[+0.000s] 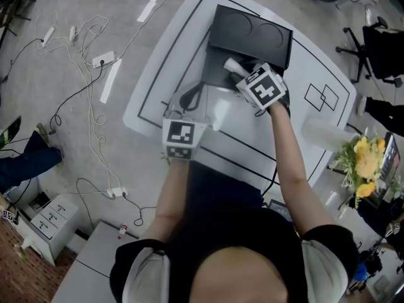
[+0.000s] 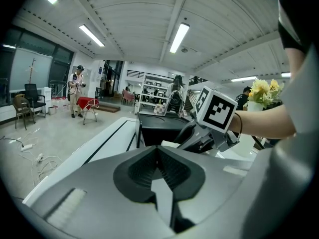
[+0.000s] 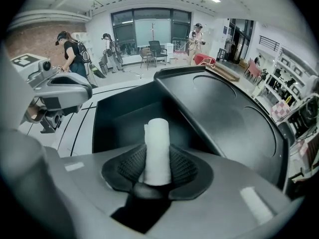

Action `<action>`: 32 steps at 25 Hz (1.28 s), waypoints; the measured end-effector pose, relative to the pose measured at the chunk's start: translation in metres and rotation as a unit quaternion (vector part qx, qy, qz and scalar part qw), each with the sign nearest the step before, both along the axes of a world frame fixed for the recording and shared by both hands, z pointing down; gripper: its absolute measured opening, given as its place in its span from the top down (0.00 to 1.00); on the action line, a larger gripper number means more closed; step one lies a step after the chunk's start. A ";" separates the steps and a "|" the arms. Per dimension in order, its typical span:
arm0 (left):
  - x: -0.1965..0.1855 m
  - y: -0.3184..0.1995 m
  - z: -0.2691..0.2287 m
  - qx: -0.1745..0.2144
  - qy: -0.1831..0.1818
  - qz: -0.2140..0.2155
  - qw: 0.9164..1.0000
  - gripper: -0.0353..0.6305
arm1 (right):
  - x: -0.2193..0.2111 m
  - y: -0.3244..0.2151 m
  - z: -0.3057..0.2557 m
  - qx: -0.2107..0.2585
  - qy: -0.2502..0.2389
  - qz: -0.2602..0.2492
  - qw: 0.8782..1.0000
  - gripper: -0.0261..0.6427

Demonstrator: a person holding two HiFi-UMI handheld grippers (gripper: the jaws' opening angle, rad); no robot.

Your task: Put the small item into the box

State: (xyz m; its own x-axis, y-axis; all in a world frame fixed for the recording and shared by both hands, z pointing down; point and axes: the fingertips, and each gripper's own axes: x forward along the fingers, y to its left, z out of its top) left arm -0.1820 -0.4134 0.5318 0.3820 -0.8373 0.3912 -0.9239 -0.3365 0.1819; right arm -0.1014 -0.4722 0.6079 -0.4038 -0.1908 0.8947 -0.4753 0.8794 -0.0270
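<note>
Right claw on white roll

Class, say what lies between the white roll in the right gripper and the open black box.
Nothing: the right gripper view shows the roll pointing into the box, whose inside is bare.

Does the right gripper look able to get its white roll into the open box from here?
Probably yes: the right gripper, shut on the white roll, points down into the open box; its lid stands back.
</note>
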 end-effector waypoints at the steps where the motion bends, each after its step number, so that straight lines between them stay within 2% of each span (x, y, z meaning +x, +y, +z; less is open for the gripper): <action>1: 0.000 0.000 0.001 -0.001 -0.001 0.000 1.000 0.94 | 0.000 0.000 0.000 -0.001 -0.001 0.001 1.000 0.75; 19: -0.003 0.003 0.004 -0.004 0.000 -0.009 1.000 0.94 | 0.000 0.001 0.000 0.004 0.004 -0.012 1.000 0.73; 25: -0.004 0.004 0.003 -0.002 -0.002 -0.012 1.000 0.94 | -0.002 0.004 -0.001 -0.008 -0.005 -0.016 1.000 0.65; 32: -0.006 0.007 0.001 0.000 -0.007 -0.015 1.000 0.94 | -0.002 0.005 -0.005 -0.010 -0.013 -0.009 1.000 0.64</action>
